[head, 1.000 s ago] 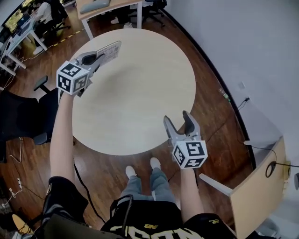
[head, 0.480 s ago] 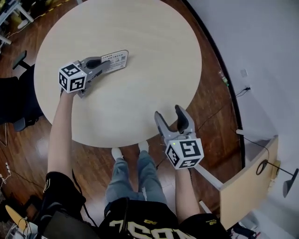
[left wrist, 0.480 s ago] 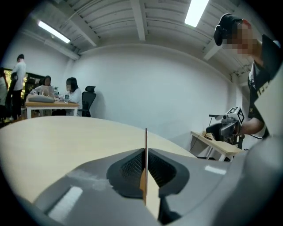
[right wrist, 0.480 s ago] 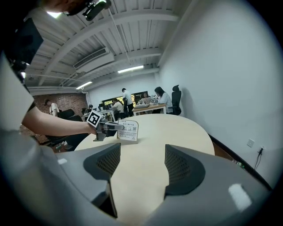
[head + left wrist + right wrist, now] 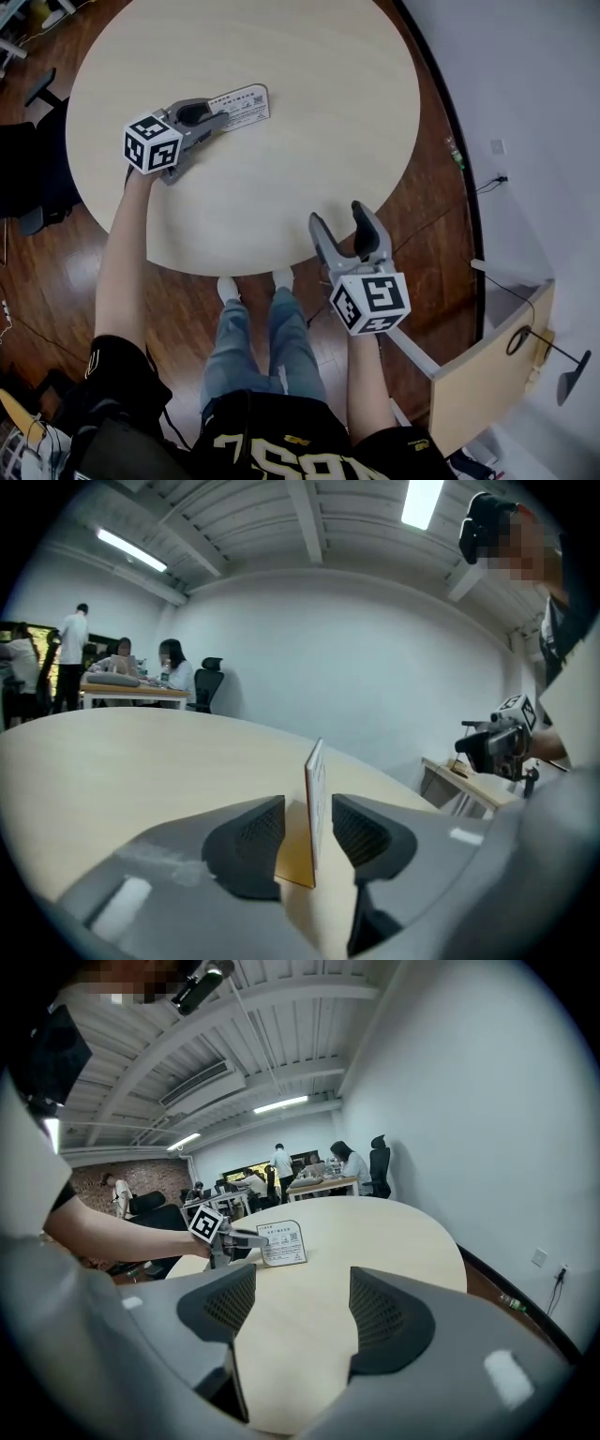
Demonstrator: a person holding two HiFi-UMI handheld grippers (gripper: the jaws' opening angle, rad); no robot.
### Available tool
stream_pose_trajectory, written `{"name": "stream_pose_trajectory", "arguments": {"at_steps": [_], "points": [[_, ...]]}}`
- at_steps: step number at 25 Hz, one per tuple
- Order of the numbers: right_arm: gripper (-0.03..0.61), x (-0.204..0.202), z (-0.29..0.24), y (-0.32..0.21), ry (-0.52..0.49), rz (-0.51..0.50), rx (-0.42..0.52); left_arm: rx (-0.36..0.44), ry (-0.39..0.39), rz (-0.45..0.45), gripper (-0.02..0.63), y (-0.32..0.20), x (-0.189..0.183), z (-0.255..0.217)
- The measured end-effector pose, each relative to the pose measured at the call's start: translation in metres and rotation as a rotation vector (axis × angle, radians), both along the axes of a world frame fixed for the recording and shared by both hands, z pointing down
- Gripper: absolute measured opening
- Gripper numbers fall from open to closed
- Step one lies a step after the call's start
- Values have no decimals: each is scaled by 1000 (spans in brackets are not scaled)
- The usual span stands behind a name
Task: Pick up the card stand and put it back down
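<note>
Left claw (image 5: 215, 120): it lies low over the left part of the round bench (image 5: 319, 103), with its marker cube (image 5: 153, 143) toward the bench edge. One second ago this claw was raised above the far-left rim and carried the card stand clear of the surface. It has since come down onto the bench. Its jaws have just been opening. In the left gripper view both pads stand slightly off the card, with a narrow gap on each side, so nothing is clamped.

Card stand (image 5: 242, 101): it is now set on the bench, upright on its lower edge, with its near end between the left claw's jaws. The right gripper view shows its printed white face. The left gripper view shows it edge-on, with an orange-brown side.

Right claw (image 5: 339, 217): it is wide open and empty, with only bare bench surface between the pads. It sits at the near rim of the bench, as before, well apart from the card stand. Its marker cube (image 5: 369, 302) is toward the person.
</note>
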State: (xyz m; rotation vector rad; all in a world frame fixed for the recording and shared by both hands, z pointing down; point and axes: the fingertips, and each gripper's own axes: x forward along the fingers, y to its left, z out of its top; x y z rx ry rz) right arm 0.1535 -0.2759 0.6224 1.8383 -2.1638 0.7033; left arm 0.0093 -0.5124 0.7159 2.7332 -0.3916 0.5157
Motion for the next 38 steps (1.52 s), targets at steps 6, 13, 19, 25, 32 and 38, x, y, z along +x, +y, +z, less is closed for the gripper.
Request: {"name": "stream_pose_trajectory", "arguments": {"at_steps": [6, 13, 19, 25, 32, 38], "points": [[320, -12, -31, 5, 3, 5, 28, 37, 96, -304, 304, 18, -43, -67], [319, -44, -115, 40, 53, -59, 156, 176, 158, -376, 331, 145, -62, -179], [319, -62, -149, 92, 31, -67, 273, 295, 208, -516, 330, 257, -76, -242], [374, -55, -170, 150, 68, -190, 442, 385, 142, -707, 330, 372, -66, -257], [380, -11, -189, 210, 10, -270, 430, 417, 68, -853, 316, 474, -20, -274], [379, 11, -213, 254, 71, -235, 473, 513, 159, -882, 298, 502, -11, -324]]}}
